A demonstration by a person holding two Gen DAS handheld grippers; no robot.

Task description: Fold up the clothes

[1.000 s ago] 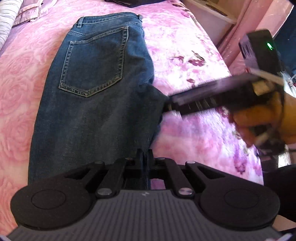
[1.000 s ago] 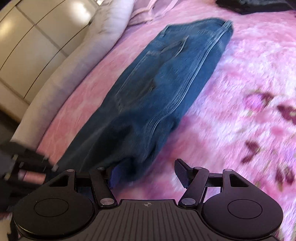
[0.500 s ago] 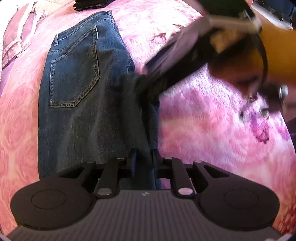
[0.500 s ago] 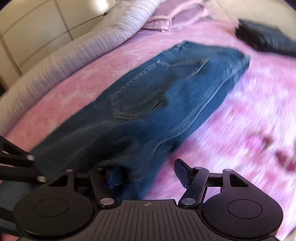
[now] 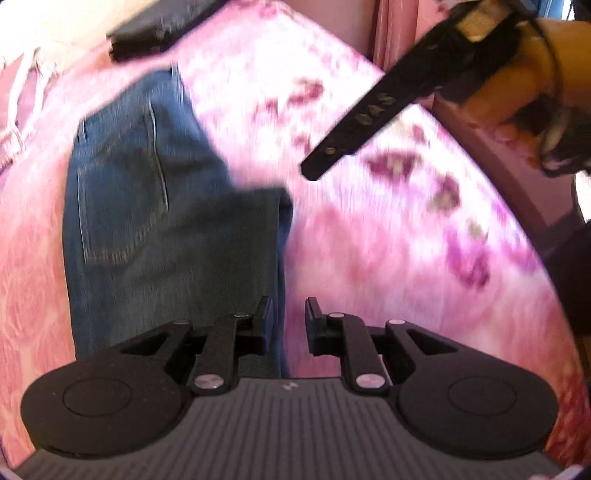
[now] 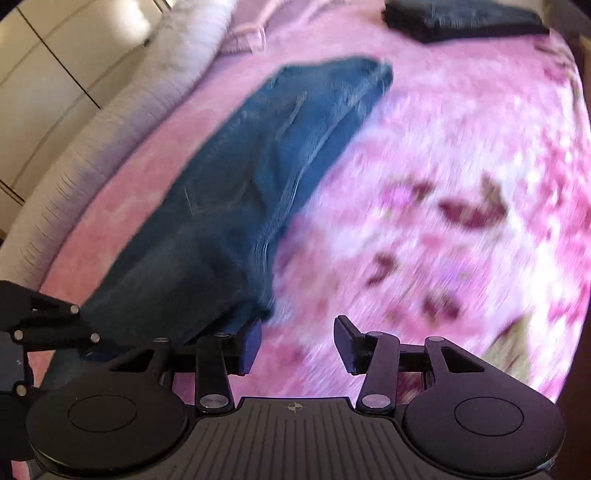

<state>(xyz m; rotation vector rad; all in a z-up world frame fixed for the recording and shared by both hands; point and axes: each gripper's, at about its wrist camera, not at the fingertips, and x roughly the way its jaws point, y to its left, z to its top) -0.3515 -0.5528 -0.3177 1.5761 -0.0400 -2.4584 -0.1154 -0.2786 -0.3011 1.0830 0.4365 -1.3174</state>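
Note:
Blue jeans (image 5: pixel 155 221) lie on the pink floral bedspread (image 5: pixel 388 240), back pocket up, with the leg end folded up over the seat. My left gripper (image 5: pixel 288 321) is open at the folded edge, its left finger over the denim. My right gripper (image 6: pixel 297 345) is open and empty just right of the jeans (image 6: pixel 258 177). The right gripper's finger (image 5: pixel 354 125) shows in the left wrist view, lifted above the bedspread to the right of the jeans. The left gripper's linkage (image 6: pixel 44 321) shows at the left edge of the right wrist view.
A dark folded garment (image 6: pixel 465 18) lies at the far end of the bed (image 6: pixel 461 110). A pink garment (image 6: pixel 243 33) and a long white ribbed bolster (image 6: pixel 110 125) lie along the left side. Cream cupboard doors (image 6: pixel 44 66) stand beyond.
My left gripper has opened and let go of the jeans' folded leg. My right gripper has lifted up and away to the right of the denim. Both views are blurred by motion.

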